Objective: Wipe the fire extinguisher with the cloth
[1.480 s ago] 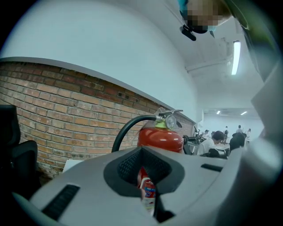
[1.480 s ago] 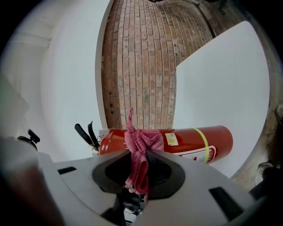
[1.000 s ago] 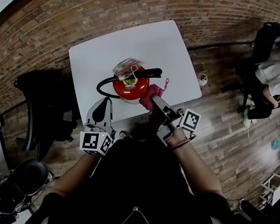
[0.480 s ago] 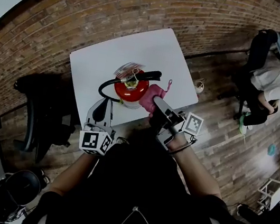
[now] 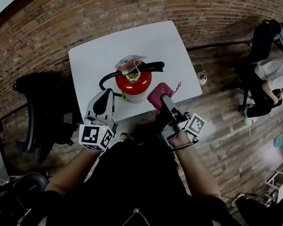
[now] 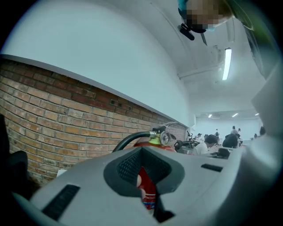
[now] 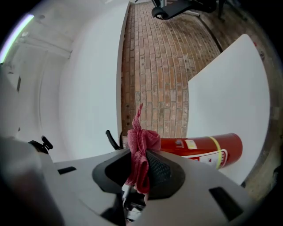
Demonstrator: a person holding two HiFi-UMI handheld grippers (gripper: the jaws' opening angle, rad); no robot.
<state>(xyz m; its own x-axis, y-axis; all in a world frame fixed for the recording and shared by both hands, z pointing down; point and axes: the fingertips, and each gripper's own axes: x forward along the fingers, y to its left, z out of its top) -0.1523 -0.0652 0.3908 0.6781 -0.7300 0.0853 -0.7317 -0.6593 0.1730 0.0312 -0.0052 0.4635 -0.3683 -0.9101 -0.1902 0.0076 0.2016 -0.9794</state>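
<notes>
A red fire extinguisher stands upright on the white table, its black hose curling to the left. My right gripper is shut on a bunched pink cloth just right of the cylinder; I cannot tell whether the two touch. In the right gripper view the cloth sticks up between the jaws of the right gripper, with the extinguisher behind. My left gripper hovers at the table's front edge, jaws together and empty. Through the left gripper the extinguisher shows.
A dark office chair stands left of the table by the brick wall. A small cup-like object lies on the wooden floor to the right. A seated person and desks fill the far right.
The cloth in my right gripper has shifted slightly right and up along the extinguisher's side. My left gripper has edged a little closer to the table.
</notes>
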